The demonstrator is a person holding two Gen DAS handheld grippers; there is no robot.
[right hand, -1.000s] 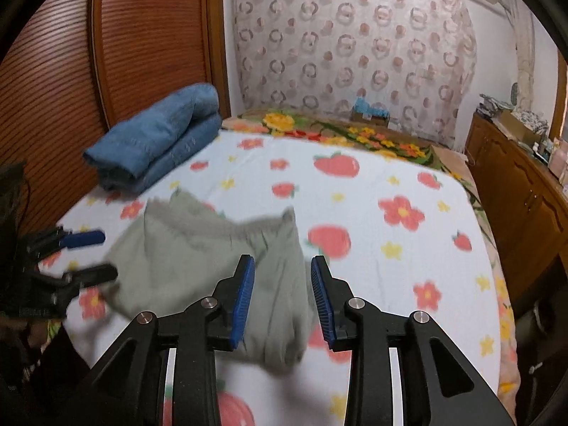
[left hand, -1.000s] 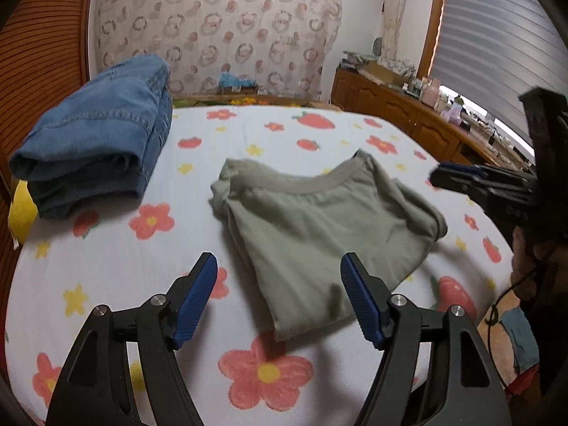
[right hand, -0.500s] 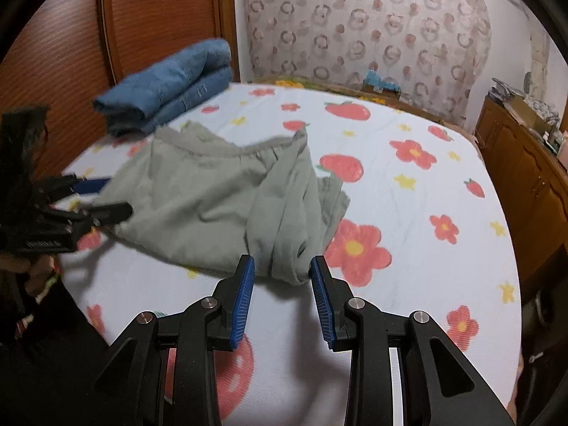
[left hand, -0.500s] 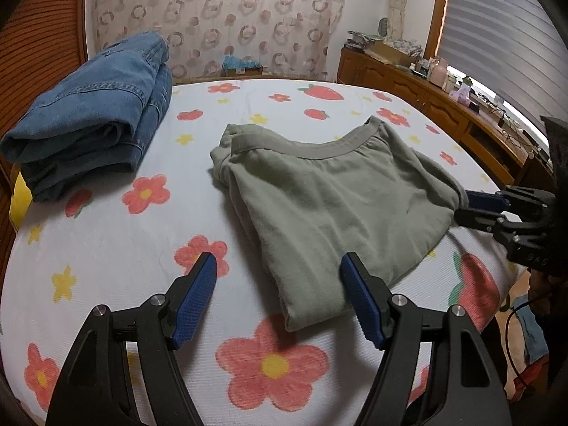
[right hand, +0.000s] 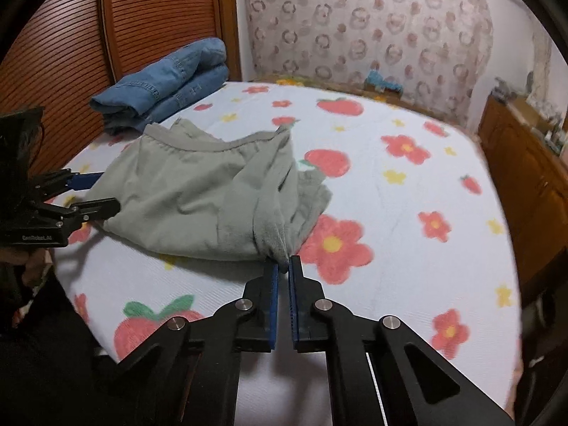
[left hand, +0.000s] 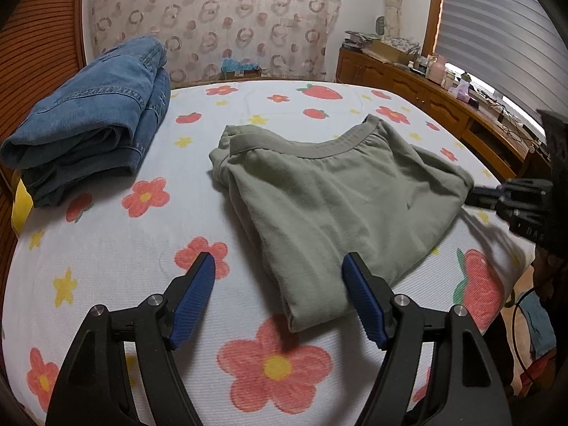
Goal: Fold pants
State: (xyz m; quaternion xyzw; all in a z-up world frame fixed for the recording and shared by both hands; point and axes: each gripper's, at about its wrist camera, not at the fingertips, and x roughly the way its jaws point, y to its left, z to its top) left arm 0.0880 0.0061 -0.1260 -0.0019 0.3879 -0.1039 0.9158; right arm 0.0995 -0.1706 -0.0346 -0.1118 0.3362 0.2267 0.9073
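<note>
Right gripper (right hand: pixel 283 269) pinches the green pants (right hand: pixel 198 191) at their near corner. Left gripper (left hand: pixel 278 285) gapes wide, empty; grab its corner next, lifting both evenly.

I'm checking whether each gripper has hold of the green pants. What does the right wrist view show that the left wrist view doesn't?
Only the right wrist view shows the right gripper pinched shut on a bunched corner of the green pants, beside a crumpled, unfolded edge. Only the left wrist view shows the left gripper open, straddling the pants' near corner without gripping, and a yellow item under the jeans. Both show the folded jeans, the flowered bedsheet and the patterned curtain.
</note>
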